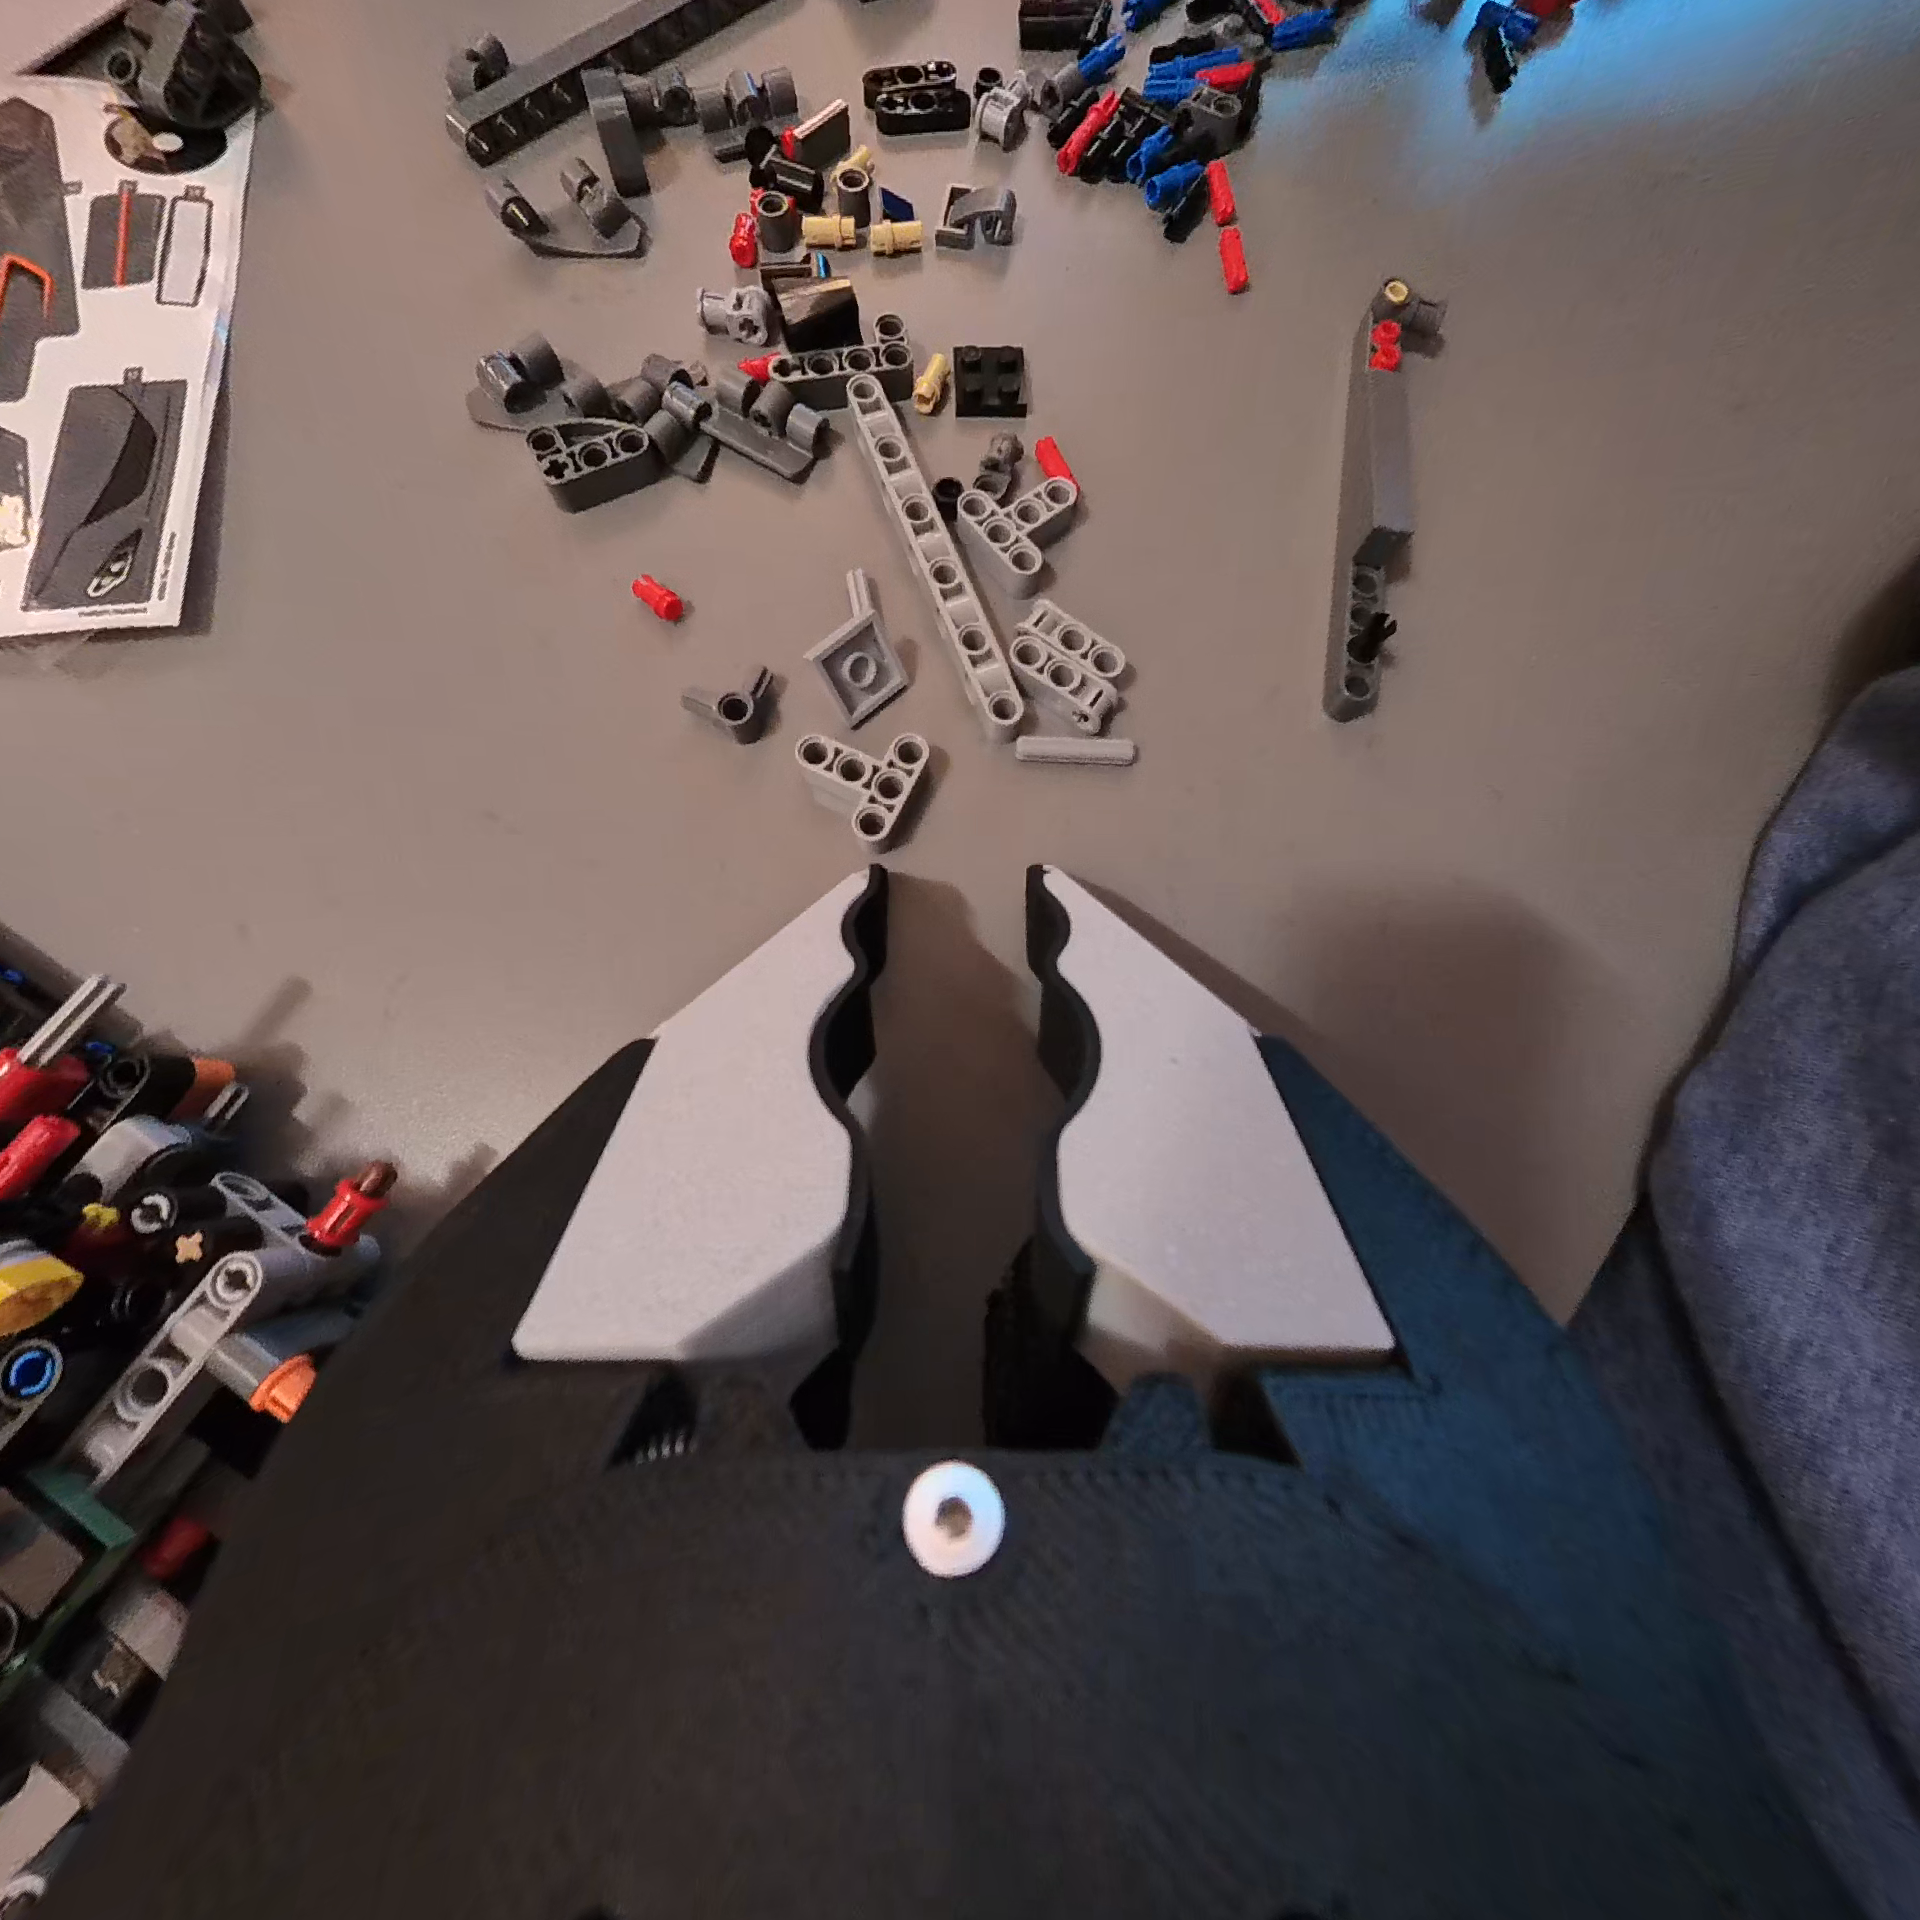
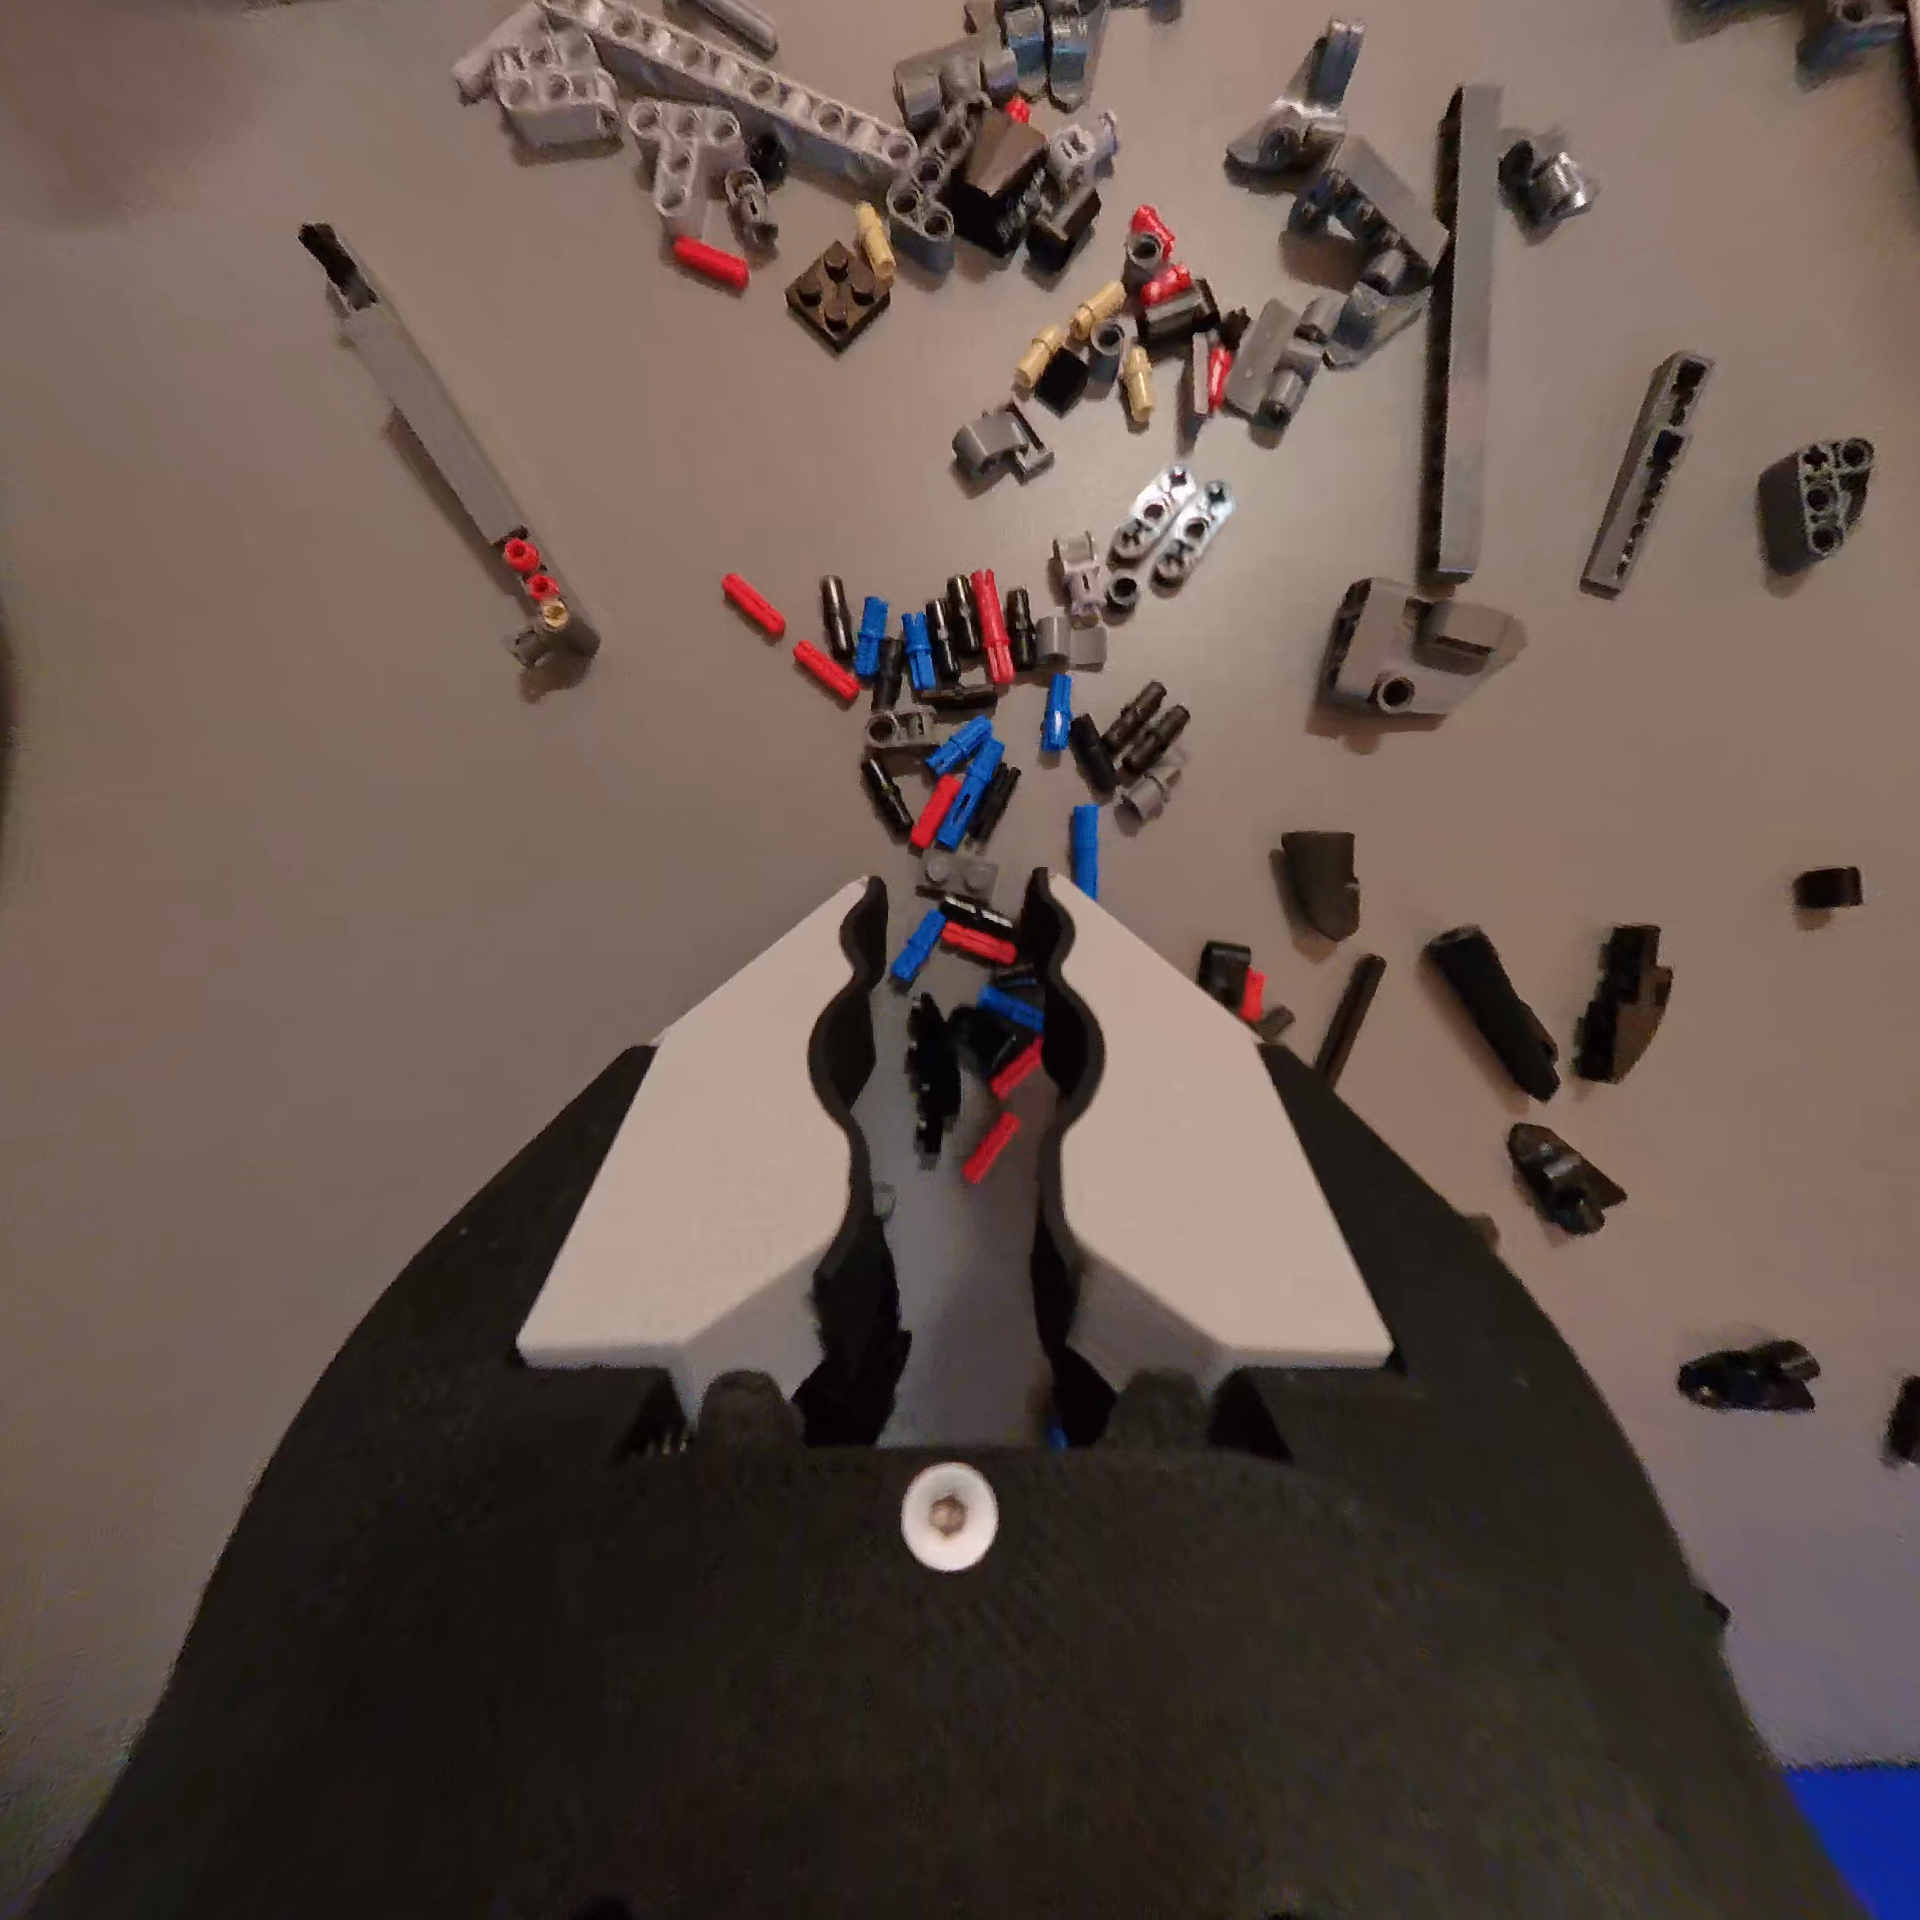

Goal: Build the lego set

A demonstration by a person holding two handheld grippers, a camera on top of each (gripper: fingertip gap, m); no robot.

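Observation:
Loose Technic parts lie scattered on a grey table. My left gripper (image 1: pixel 956 883) is open and empty, hovering just short of a light grey T-shaped beam (image 1: pixel 868 781); a long light grey beam (image 1: pixel 935 551) lies beyond it. A partly built dark grey beam assembly with red pins (image 1: pixel 1371 499) lies to the right, and also shows in the right wrist view (image 2: pixel 447 457). My right gripper (image 2: pixel 956 888) is open and empty above a pile of small blue, red and black pins (image 2: pixel 966 748); some pins show between the fingers, lying on the table below.
A sticker sheet (image 1: pixel 104 353) lies at the far left. A partly built model (image 1: pixel 135 1278) sits at the lower left. A blue sleeve (image 1: pixel 1808 1143) fills the right edge. Dark grey beams (image 2: pixel 1465 332) and black curved pieces (image 2: pixel 1496 1008) lie right of the pins. My hands' fingertips stand some 25 cm from each other.

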